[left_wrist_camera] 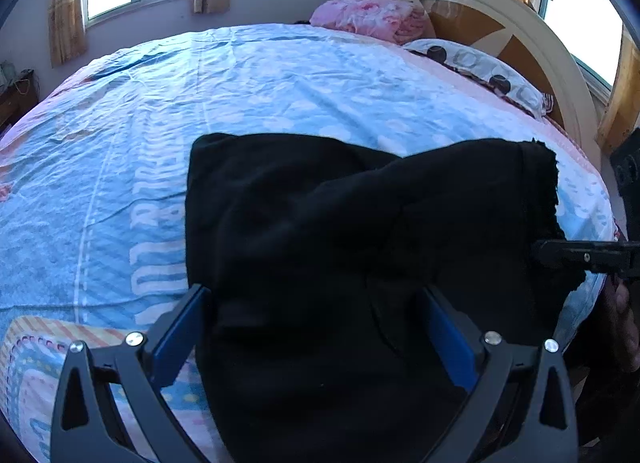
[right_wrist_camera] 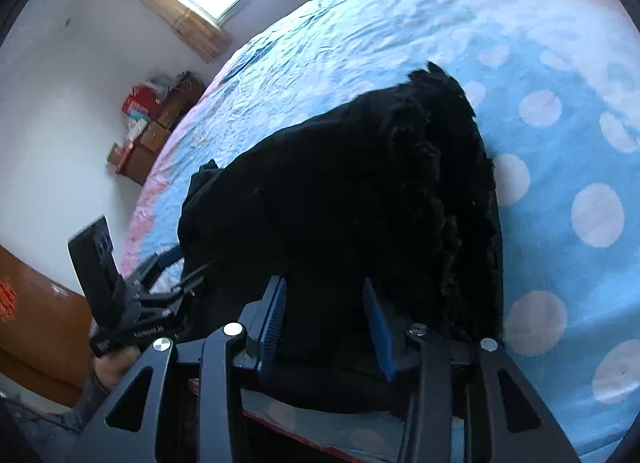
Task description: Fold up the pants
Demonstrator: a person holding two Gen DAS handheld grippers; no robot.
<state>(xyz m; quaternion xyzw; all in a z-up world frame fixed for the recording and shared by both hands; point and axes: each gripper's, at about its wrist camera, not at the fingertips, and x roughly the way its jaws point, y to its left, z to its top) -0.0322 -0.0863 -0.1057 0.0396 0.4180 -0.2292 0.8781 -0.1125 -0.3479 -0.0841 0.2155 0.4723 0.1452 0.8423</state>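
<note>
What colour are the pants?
Plain black pants; clearest in the left wrist view.

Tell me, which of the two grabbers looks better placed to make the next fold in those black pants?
Probably the right gripper: its fingers straddle a raised bunch of the black pants near the frayed end. The left gripper sits wide open over flat cloth.

left gripper (left_wrist_camera: 316, 295) spread wide over black pants (left_wrist_camera: 360, 223); bed (left_wrist_camera: 120, 143) beneath
</note>
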